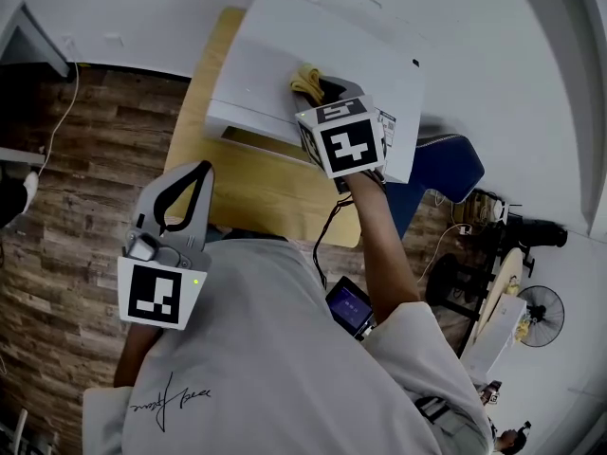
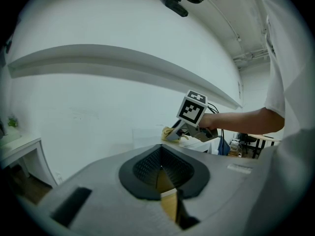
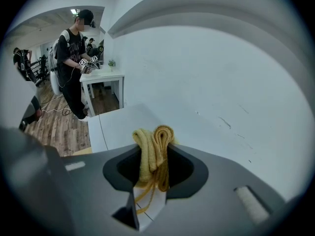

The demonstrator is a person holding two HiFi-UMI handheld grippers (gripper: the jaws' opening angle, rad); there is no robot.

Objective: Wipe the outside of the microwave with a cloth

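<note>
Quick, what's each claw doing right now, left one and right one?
Left claw: closed, holding nothing.
Right claw: closed on the folded yellow fabric cloth.

Soft, even indoor light fills all three views. The white wall (image 2: 98, 112) and microwave (image 1: 313, 64) are bright without glare, and shadows on the wooden table (image 1: 247, 188) are faint. A ceiling light (image 3: 74, 11) glows far off. Wide-angle distortion bends the edges, and the corners darken. The cloth (image 3: 153, 151) is sharp.
</note>
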